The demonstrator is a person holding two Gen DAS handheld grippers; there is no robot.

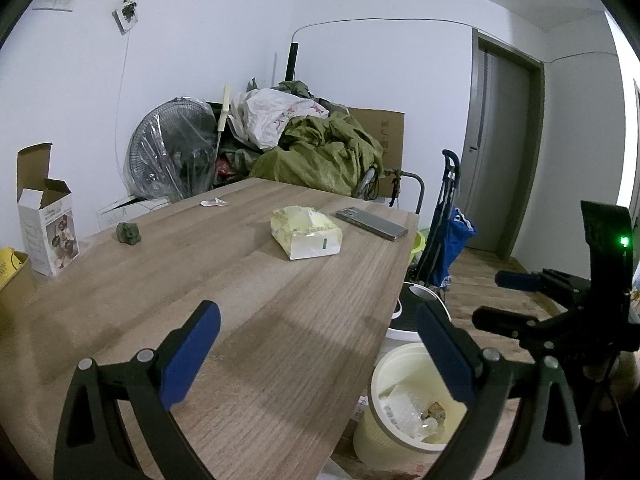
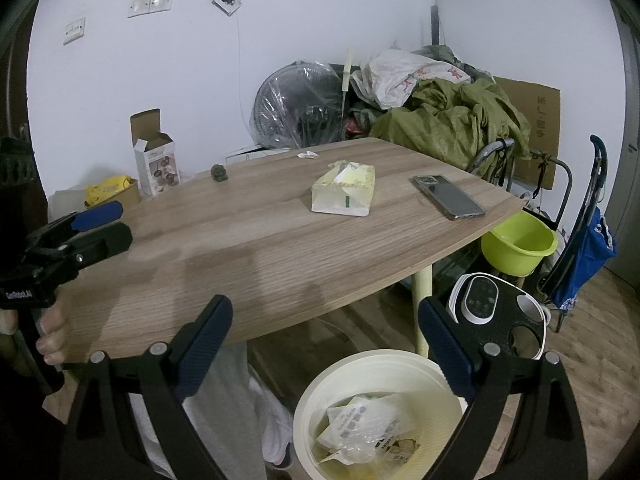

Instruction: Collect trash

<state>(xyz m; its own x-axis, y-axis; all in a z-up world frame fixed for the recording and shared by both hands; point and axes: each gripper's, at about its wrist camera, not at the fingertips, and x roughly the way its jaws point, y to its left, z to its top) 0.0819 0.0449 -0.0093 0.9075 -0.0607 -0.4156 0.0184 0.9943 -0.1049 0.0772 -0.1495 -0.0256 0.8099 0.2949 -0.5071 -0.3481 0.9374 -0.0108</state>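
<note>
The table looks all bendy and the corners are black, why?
Left wrist view: the fisheye lens curves the table edge and door, with dark corners around the round picture. Right wrist view: same bulge, and soft grey shadows lie on the table near the open jaws; the phone shines a little.

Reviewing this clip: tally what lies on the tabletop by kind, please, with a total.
Tissue pack: 1
Phone: 1
Paper scrap: 1
Dark green lump: 1
Total: 4

Both grippers, left and right, are open and hold nothing. The bin beside the table already holds wrappers.
</note>
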